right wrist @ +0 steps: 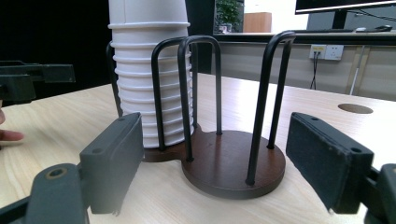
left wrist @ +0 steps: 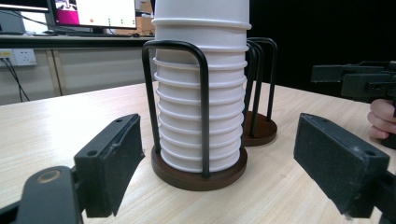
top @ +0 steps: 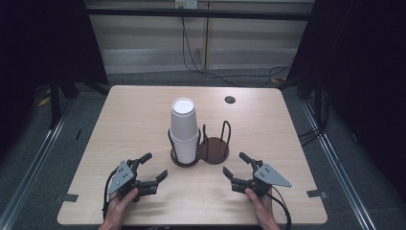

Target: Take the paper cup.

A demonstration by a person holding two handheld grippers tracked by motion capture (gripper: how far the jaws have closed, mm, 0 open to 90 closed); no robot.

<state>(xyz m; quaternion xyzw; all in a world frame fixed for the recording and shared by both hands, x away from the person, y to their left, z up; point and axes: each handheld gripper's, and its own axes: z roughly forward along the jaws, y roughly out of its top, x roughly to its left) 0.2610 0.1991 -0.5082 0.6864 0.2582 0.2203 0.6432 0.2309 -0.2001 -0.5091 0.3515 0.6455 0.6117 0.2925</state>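
Left gripper (top: 153,168) jaws open; cup stack (top: 184,129) ahead, apart.

No legible text, label, brand, number or sign on any surface. Stack of white paper cups (left wrist: 201,93): plain, unprinted. Dark wooden cup holder (right wrist: 233,161): unmarked. Monitor (left wrist: 95,11) in background of left gripper view: coloured patches and small dots on white screen, too small to read. Wall socket plate (right wrist: 326,51) in right gripper view: no readable marking.
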